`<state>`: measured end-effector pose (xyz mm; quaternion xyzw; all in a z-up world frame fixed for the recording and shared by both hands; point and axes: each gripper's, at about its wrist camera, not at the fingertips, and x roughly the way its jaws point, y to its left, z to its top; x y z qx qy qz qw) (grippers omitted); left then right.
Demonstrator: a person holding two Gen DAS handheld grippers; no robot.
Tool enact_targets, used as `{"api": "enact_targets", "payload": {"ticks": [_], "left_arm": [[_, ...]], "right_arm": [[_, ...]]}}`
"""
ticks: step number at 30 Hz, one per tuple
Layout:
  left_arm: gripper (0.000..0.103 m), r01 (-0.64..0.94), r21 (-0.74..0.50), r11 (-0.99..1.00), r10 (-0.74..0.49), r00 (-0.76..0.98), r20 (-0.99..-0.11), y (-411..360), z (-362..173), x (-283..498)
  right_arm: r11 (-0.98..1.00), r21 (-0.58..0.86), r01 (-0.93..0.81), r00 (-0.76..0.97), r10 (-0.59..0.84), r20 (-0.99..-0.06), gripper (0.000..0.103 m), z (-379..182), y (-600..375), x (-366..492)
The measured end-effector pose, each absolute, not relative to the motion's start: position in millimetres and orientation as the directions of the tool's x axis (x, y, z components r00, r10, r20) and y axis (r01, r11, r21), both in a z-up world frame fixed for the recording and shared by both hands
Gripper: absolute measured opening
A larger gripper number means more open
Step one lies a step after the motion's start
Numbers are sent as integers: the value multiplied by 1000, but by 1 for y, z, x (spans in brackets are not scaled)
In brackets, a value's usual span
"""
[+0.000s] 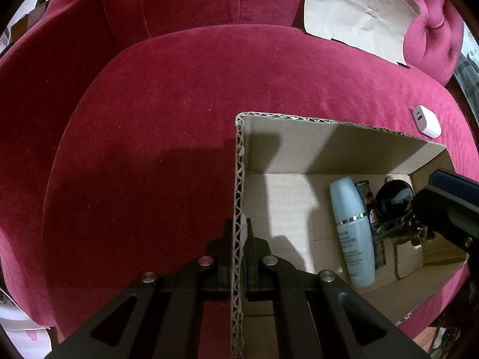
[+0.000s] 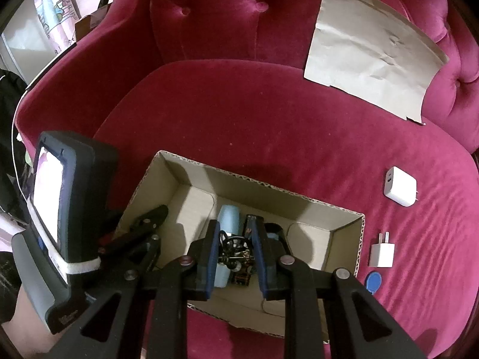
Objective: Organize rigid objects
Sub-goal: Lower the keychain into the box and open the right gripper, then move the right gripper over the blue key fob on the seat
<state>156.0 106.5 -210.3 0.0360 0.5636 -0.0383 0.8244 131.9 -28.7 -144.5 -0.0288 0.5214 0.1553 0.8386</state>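
Observation:
An open cardboard box (image 1: 344,137) (image 2: 344,224) sits on a red velvet sofa seat. Inside lie a pale blue bottle (image 1: 353,230) (image 2: 229,217), a dark tube (image 1: 369,197) and a round black object (image 1: 393,196). My left gripper (image 1: 239,248) is shut on the box's left wall. My right gripper (image 2: 235,254) hangs over the box, shut on a bunch of keys and rings (image 2: 235,254), which also shows in the left wrist view (image 1: 404,230). On the seat right of the box lie a white charger (image 2: 399,186) (image 1: 426,121), a small white plug (image 2: 381,251) and a blue disc (image 2: 373,281).
A creased sheet of brown paper (image 2: 371,51) (image 1: 356,15) leans on the sofa back at the right. The sofa arm (image 2: 74,68) rises at the left. The left gripper's body with a lit screen (image 2: 48,191) is beside the box.

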Motion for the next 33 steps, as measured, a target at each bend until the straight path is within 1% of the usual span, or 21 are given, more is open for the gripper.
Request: {"api": "enact_targets", "payload": {"ticks": [11,12,13,14,15,16,17,19,22,33], "left_arm": [[3,102,14,995,-24,361,-932,107,-210,156],[3,101,13,995,-25,361,-932,107,-210,157],[3,102,14,995,-24,362,-932,107,-210,157],[3,102,13,995,-24,362,-932,108,-210,156],[3,102,13,995,-24,362,-932,108,-210,156],[3,101,13,995,-25,362,-932,108,-210,156],[3,101,13,995,-25,362,-932,108,-210,156],[3,101,13,995,-25,362,-932,108,-210,156],[4,101,13,995,-25,362,-932,108,-210,156],[4,101,14,995,-24,362,-932,108,-210,156]], "right_arm": [[947,152,-284,400,261,-878,23,-142,-32,134],[947,155,-280,400,262,-878,25,-141,-33,136],[948,156,-276,399,261,-879,40,-141,-34,137],[949,153,-275,401,258,-879,59,-141,-34,137],[952,142,-271,406,247,-880,68,-141,-34,137],[954,133,-268,415,238,-878,83,-140,-35,137],[955,128,-267,427,236,-873,93,-139,-35,136],[958,117,-263,446,228,-866,99,-137,-35,135],[959,115,-257,440,222,-870,102,-138,-36,136],[964,97,-248,454,204,-867,102,-134,-46,134]]}}
